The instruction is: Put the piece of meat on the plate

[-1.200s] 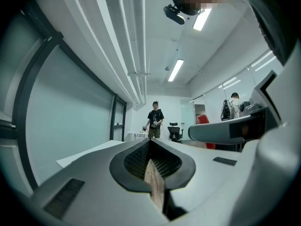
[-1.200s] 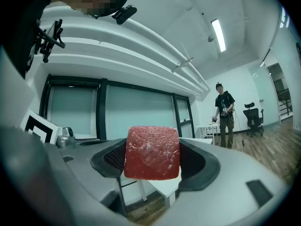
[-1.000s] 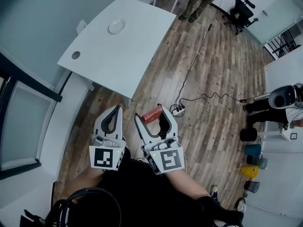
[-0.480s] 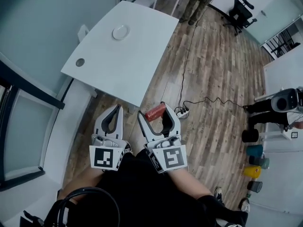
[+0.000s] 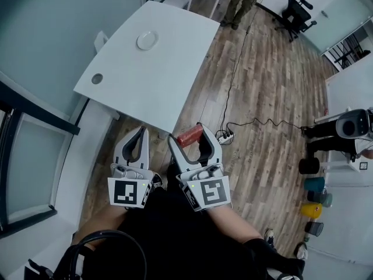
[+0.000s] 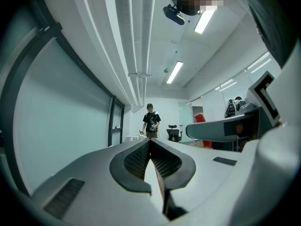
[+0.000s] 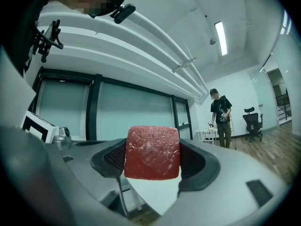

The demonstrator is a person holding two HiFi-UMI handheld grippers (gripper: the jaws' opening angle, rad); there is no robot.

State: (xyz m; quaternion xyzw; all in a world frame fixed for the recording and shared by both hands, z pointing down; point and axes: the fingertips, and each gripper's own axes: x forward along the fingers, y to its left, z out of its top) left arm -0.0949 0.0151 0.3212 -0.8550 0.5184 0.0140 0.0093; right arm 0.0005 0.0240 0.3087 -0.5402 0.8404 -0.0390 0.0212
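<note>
**Right gripper** (image 5: 187,136): jaws clamped on the piece of meat (image 5: 190,137) – a red block with a squarish end face. In the right gripper view the meat (image 7: 152,153) fills the gap between the two dark pads and stands proud of them toward the camera. The gripper (image 7: 152,166) is held in the air off the near corner of the white table (image 5: 169,80), over the wood floor (image 5: 268,104), not over the tabletop.

**Left gripper** (image 5: 140,134): jaws brought together, nothing between them. The left gripper view shows the ribbed pads (image 6: 138,158) meeting at the tips. This gripper (image 6: 149,143) is just beside the right one, also short of the table's near edge.

**Plate** (image 5: 146,39): small, round, white, lying flat toward the far end of the table and nearer its wall side. Nothing lies on it. The meat is well apart from it, with most of the tabletop between.

**Other items noted**
- A dark round spot (image 5: 97,79) at the table's wall-side corner; whether a hole or a disc cannot be told.
- A white power strip (image 5: 224,136) on the floor off the table's near corner, with a dark cable (image 5: 233,80) running away past the table's open side.
- A person (image 5: 242,2) standing beyond the table's far end – also seen in the right gripper view (image 7: 220,117).
- A black office chair (image 5: 297,13) further out past that same end.
</note>
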